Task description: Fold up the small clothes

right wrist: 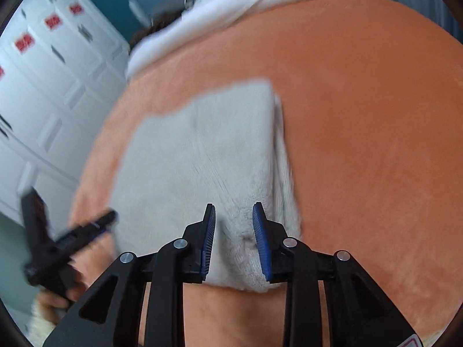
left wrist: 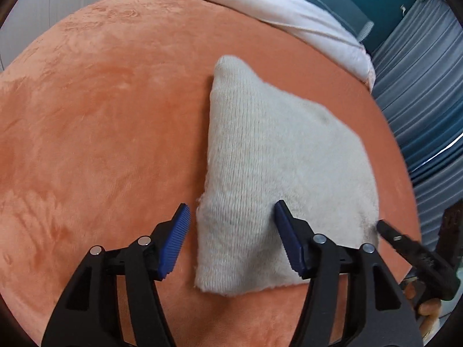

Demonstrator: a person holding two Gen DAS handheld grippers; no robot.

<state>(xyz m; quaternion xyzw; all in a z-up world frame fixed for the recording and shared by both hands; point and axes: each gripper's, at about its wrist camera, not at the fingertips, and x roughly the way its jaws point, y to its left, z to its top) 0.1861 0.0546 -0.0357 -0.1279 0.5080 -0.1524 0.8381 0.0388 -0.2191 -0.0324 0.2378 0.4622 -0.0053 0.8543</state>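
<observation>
A small white knitted garment (left wrist: 275, 170) lies folded flat on the orange blanket (left wrist: 101, 115). My left gripper (left wrist: 231, 240) is open above its near left corner, one pad left of the cloth and one over it, holding nothing. My right gripper (right wrist: 233, 240) is partly open over the garment's (right wrist: 202, 159) near right corner, its pads straddling the fabric without clamping it. The right gripper also shows at the garment's right edge in the left wrist view (left wrist: 411, 245). The left gripper shows blurred at the left in the right wrist view (right wrist: 72, 237).
The orange blanket (right wrist: 376, 115) covers a bed. White bedding (left wrist: 275, 8) lies bunched at the far end. Grey-blue curtains (left wrist: 428, 101) hang to the right of the bed. White cabinet doors (right wrist: 52, 101) stand to the left.
</observation>
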